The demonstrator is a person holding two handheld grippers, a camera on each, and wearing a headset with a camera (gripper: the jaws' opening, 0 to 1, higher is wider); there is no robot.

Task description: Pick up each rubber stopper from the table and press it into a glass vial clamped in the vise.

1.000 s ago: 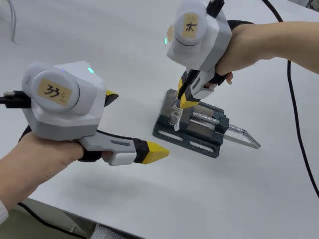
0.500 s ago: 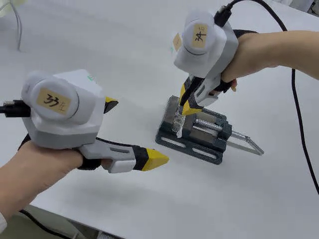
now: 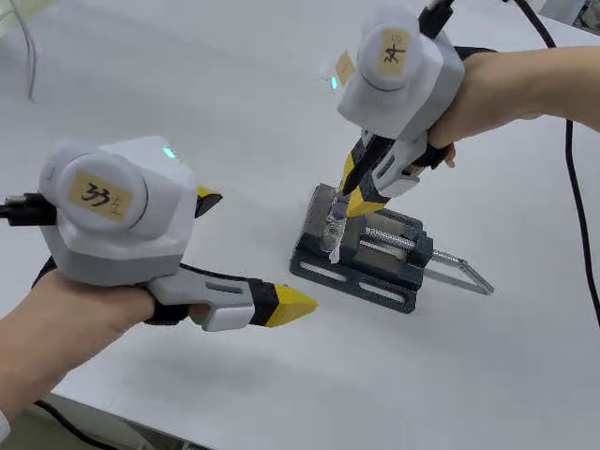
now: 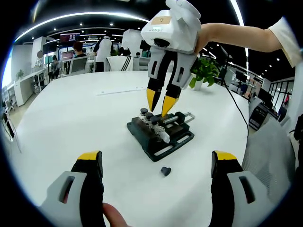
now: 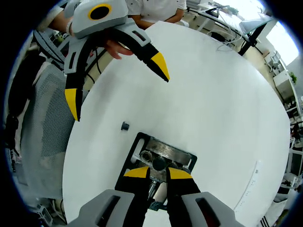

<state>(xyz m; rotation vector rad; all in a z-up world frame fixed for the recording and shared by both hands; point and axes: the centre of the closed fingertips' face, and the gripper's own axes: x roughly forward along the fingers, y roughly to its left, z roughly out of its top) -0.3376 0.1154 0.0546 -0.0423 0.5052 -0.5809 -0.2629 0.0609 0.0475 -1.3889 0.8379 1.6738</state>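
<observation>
I get bright, even overhead light in head view; the white table (image 3: 187, 84) is nearly washed out, with a soft weak shadow hugging the vise (image 3: 361, 258). In left gripper view, ceiling light strips (image 4: 85, 16) arc from 10 to 1 o'clock, with heavy fisheye bending at the edges. In right gripper view, window (image 5: 246, 12) glare sits at 1 o'clock. Centres are crisp and backgrounds soft.

Your right gripper (image 3: 351, 199) has come up a bit off the vial (image 3: 334, 227). A second ago the tips were right down on its top. Now they're hanging just above it, with the whole unit sitting higher over the vise (image 3: 354, 273).
</observation>
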